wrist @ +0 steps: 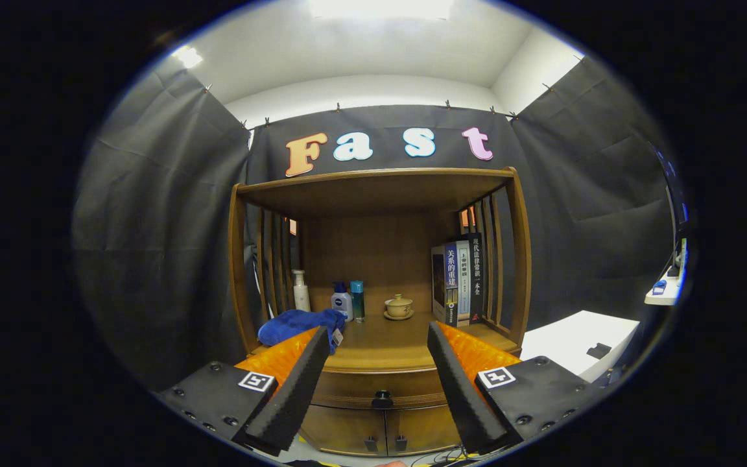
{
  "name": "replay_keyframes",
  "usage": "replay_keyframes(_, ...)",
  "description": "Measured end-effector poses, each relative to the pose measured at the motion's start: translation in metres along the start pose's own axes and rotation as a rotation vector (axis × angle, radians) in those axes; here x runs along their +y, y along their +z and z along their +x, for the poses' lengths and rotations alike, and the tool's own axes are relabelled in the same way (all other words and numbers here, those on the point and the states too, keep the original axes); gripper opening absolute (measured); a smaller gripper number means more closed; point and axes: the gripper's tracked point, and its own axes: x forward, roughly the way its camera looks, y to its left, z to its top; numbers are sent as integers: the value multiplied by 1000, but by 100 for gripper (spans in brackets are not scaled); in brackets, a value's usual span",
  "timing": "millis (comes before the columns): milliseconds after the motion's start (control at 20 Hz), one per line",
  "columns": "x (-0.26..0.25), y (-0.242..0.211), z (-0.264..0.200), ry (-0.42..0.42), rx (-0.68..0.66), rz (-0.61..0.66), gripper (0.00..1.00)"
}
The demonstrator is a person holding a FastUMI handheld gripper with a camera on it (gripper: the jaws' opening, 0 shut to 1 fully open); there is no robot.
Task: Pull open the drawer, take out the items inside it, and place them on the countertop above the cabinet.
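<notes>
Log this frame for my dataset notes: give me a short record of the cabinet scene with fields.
gripper: gripper open, fingers spread, holding nothing
drawer: drawer shut, its dark knob between the fingers, just ahead
countertop: countertop bears a blue cloth, white pump bottle, two smaller bottles, lidded cup on a saucer, upright books
below drawer: two cabinet doors, closed
task stage: drawer not yet opened
</notes>
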Motion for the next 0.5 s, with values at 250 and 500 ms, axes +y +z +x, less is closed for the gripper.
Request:
replay_keyframes(250,2,-8,10,5,-6,-8,98)
replay_keyframes(500,-3,-50,37,8,29,1,98)
